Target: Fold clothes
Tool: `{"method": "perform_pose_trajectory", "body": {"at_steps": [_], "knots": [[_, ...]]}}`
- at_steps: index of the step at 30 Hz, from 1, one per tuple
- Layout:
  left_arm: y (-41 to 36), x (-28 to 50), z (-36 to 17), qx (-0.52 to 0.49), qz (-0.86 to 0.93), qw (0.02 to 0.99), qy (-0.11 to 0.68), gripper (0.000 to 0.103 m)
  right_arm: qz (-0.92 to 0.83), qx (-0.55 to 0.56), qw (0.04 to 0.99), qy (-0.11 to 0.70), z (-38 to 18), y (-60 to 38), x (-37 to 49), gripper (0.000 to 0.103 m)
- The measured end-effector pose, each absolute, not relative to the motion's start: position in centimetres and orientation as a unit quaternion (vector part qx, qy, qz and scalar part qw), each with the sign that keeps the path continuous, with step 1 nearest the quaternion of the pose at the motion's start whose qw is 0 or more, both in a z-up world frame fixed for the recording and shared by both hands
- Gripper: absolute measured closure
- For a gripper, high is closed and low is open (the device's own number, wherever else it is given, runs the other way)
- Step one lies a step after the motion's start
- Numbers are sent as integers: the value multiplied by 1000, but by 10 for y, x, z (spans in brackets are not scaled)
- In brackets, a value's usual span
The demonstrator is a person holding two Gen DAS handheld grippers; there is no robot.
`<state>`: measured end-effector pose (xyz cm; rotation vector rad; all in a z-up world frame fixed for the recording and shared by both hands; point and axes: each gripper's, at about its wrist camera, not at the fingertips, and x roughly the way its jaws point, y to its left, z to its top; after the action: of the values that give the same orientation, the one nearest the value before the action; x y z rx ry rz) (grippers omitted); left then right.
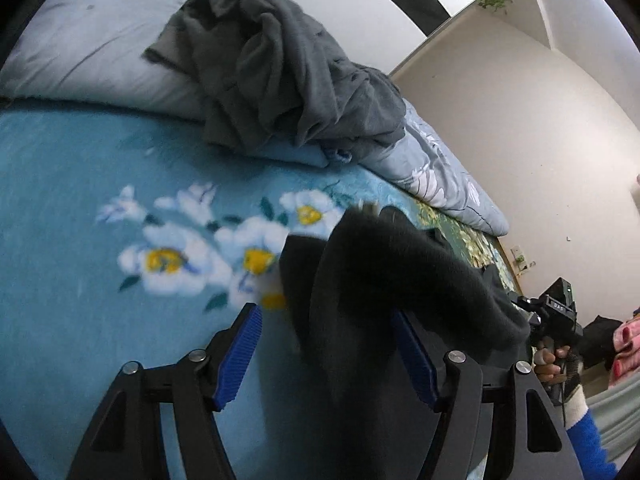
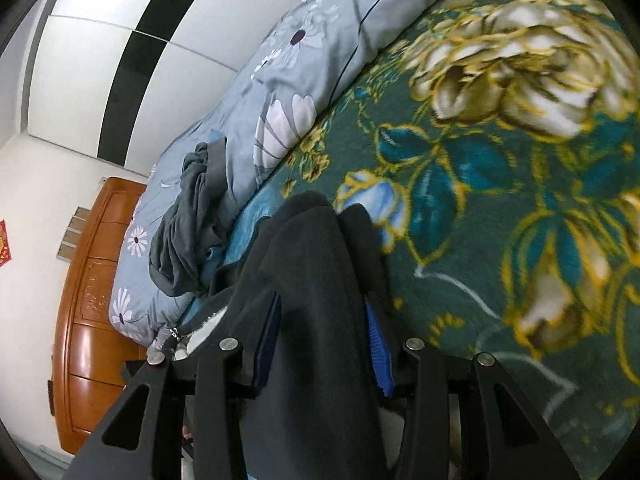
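- The left gripper gapes wide, the dark garment draped between its pads, not pinched.
- The right gripper looks clamped on that garment above the floral blanket.
- Better to close the left first, then pull the cloth taut.

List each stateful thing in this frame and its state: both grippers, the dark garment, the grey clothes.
Left gripper: open, dark garment between its fingers.
Right gripper: jaws apart, cloth bunched between; grip unclear.
Dark garment: unfolded, draped, lifted.
Grey clothes: crumpled heap on the quilt.
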<state>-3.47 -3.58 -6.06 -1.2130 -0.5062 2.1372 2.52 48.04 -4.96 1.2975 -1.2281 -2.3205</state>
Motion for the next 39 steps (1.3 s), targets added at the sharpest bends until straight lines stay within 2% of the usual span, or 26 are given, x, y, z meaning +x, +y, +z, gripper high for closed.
{"method": "perform_pose_trajectory", "body": {"at_steps": [2, 4, 7, 9, 10, 12, 22, 27, 30, 39], "knots": [[-29, -34, -54, -451, 815, 318, -173, 34, -789, 438, 107, -417, -51, 479, 18, 61], [-23, -30, -46, -440, 822, 327, -150, 40, -789, 432, 114, -422, -51, 479, 14, 61], [-14, -27, -40, -432, 829, 333, -122, 58, -791, 415, 133, -429, -48, 478, 12, 65], [-13, -29, -39, -436, 828, 329, -127, 84, -795, 410, 138, -425, -45, 476, 13, 84], [-15, -30, -39, -437, 826, 328, -137, 87, -796, 413, 139, -420, -43, 475, 13, 90], [-20, -31, -36, -428, 825, 330, -164, 92, -802, 420, 134, -404, -39, 471, 15, 93], [-43, -42, 14, -346, 842, 345, -229, 93, -847, 312, 185, -388, 35, 490, 35, 94], [-36, -82, -55, -434, 813, 292, -255, 93, -821, 369, 111, -421, -29, 504, 16, 94], [-37, -90, -78, -451, 798, 285, -281, 93, -795, 412, 80, -439, -73, 507, 10, 94], [-27, -96, -87, -464, 794, 278, -275, 91, -796, 423, 68, -428, -77, 507, 6, 94]]}}
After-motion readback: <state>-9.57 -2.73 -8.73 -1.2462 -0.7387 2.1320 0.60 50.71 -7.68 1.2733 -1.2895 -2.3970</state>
